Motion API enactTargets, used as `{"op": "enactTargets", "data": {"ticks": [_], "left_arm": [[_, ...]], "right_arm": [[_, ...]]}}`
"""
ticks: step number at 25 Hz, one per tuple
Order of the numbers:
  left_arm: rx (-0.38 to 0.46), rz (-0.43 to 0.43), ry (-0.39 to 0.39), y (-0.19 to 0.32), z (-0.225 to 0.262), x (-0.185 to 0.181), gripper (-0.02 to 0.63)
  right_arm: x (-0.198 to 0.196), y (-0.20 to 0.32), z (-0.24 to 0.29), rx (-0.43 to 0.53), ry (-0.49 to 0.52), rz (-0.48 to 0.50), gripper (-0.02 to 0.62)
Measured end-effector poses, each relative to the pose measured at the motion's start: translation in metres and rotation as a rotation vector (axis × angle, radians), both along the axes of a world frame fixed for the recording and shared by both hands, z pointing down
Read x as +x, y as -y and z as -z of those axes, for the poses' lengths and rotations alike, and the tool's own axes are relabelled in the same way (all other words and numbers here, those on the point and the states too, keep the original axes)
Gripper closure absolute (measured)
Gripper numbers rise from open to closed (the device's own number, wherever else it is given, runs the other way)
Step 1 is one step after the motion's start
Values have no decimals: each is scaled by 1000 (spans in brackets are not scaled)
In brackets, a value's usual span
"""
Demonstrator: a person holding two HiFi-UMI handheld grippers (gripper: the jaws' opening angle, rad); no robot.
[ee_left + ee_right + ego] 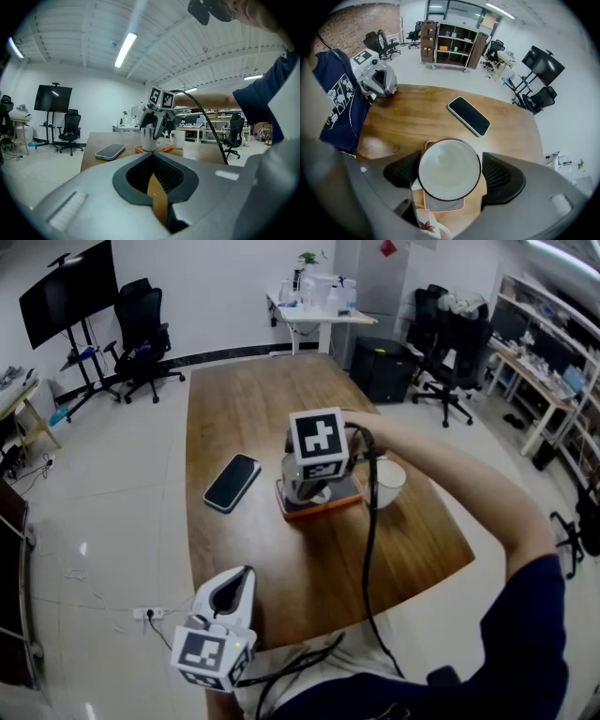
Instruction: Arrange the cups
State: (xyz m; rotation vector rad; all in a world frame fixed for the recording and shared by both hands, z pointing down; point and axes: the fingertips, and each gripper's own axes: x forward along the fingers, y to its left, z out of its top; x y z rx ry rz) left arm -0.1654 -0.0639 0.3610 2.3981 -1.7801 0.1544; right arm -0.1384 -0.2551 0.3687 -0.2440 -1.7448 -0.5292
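My right claw (450, 177), spread wide and pointing down, clamps the white cup (449, 166) between its pads, on or just above the orange-edged tray (440, 204) beneath; placing it, I judge, so next I settle it squarely, clear of the leaf-printed cup (427, 228) beside me.

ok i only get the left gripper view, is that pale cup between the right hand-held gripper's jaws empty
observer: yes. The right gripper view looks straight down into the pale round cup, gripped by the right hand-held gripper, and there is nothing inside.
operator: and the white mug beside it, plain?
observer: no. The right gripper view shows a red leaf print on the white ceramic mug.
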Motion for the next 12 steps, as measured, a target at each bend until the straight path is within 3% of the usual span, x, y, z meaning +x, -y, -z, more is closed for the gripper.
{"op": "enactTargets", "data": {"ticks": [6,9,12], "left_arm": [[-19,-6,-11,3,-6,2,603],[-22,2,-7,13,-9,0,603],[-1,-1,-2,20,-7,1,603]], "right_arm": [[1,-12,34,35,174,32,161],[8,-18,60,77,357,15,162],[24,-30,81,88,610,-28,166]]}}
